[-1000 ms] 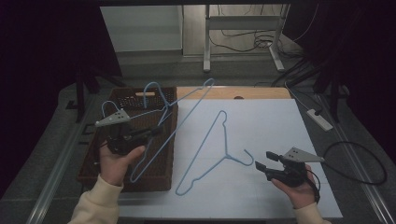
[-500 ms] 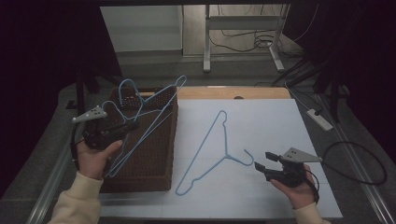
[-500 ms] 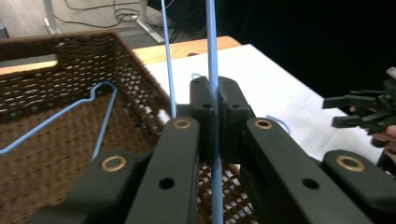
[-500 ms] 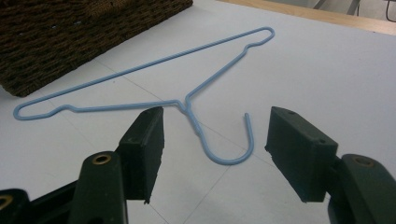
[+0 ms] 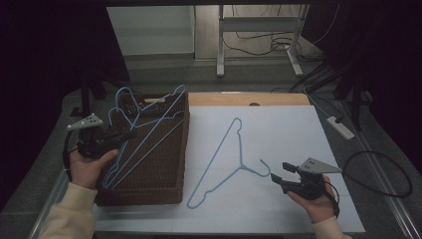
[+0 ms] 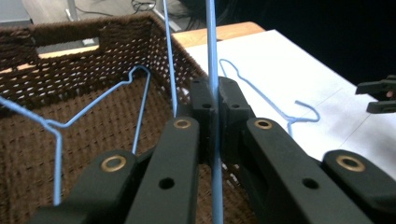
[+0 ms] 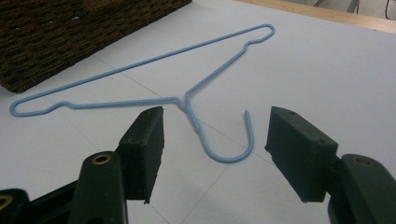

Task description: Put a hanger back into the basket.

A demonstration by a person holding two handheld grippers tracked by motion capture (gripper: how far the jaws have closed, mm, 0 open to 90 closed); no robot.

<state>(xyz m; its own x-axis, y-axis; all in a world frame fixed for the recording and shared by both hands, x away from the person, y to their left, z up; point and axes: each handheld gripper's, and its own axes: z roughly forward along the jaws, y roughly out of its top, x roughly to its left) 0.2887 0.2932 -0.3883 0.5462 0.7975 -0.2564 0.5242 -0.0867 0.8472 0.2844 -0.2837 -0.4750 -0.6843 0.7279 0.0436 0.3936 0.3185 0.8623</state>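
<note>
Two blue wire hangers | held hanger (image 5: 144,127): thin, hooked, tilted over the brown woven basket (image 5: 164,172), wire clamped in left tongs (image 6: 215,100) | second hanger (image 5: 234,159): flat on white surface (image 5: 288,129), hook just before gaping right tongs (image 7: 215,151) | no legible writing

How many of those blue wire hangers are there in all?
3. One hanger on the white sheet lies flat near the right gripper. One held hanger is clamped in the left gripper over the basket. Another hanger inside the basket; more may be hidden.
</note>
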